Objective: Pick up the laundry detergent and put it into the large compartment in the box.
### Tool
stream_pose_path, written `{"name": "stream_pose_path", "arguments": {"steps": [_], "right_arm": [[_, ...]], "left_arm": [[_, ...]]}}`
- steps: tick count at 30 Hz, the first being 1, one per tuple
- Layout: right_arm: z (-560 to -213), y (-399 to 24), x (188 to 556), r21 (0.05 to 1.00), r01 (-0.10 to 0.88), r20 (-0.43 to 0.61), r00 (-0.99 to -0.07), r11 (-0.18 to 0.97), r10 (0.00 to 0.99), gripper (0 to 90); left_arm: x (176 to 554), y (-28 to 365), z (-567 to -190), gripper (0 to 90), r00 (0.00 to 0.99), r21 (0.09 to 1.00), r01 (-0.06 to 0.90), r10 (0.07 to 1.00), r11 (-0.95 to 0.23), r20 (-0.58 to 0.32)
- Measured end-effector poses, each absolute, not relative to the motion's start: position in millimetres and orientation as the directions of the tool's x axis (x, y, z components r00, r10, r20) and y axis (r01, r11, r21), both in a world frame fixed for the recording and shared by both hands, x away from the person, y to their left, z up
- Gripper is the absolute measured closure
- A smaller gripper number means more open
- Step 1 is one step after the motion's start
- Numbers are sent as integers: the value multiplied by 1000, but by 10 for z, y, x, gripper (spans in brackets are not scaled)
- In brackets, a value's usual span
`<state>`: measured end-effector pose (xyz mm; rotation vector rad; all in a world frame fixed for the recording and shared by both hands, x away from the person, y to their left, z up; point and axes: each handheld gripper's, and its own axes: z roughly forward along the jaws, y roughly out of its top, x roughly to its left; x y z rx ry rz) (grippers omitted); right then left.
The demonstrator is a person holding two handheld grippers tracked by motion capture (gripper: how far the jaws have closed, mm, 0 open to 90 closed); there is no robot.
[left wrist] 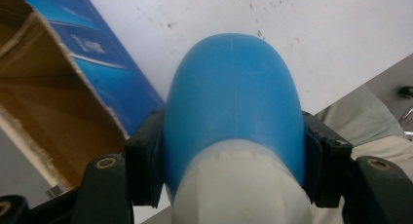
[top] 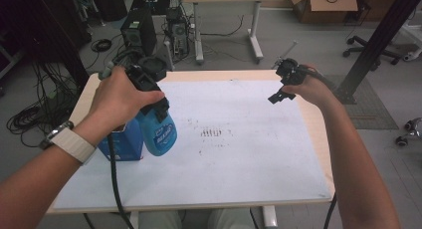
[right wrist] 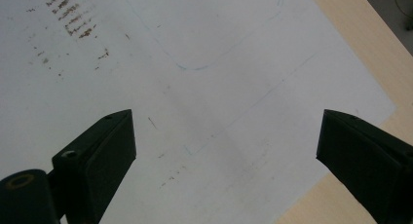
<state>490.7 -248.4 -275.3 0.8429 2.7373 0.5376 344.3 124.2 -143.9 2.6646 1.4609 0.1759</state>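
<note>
Left tool [top: 158, 108] pinching blue bottle [top: 158, 132], lifted clear beside open box [top: 121, 142] | right tool [top: 280, 95] spread, idle over desk [top: 249, 154] | I judge pickup done, placing left.

This looks like a lab or a technical office. Beyond the far edge of the surface [top: 313, 124], desktop computer towers [top: 139, 32] stand on the grey floor among loose cables [top: 30, 117], beside a desk [top: 234, 0], a cardboard box [top: 323, 7] and an office chair base [top: 370, 52].
</note>
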Motion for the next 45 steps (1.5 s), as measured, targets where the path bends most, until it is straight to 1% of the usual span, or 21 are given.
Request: {"name": "stream_pose_path", "arguments": {"steps": [7,11,19,27,36,45], "right_arm": [[-2745,-2477,4903,408,496,-105,-808,766,580,72],[-2743,-2471,4899,408,495,-105,-809,767,578,73],[-2733,-2478,4886,410,493,-107,-809,767,577,72],[-2732,-2492,4894,413,494,-108,-808,765,579,73],[-2739,-2482,4901,412,496,-106,-807,764,581,72],[-2747,-2472,4907,410,492,-107,-810,768,577,73]], "left_arm": [[3482,1352,-1107,377,485,156,858,872,-490,73],[3517,1401,-989,378,469,131,870,879,-476,84],[3620,1566,-808,378,421,108,899,905,-425,58],[3710,1793,-638,378,333,154,929,942,-336,46],[3818,2000,-531,378,237,190,951,969,-245,63],[3930,2123,-553,378,158,208,963,984,-172,82]]}}
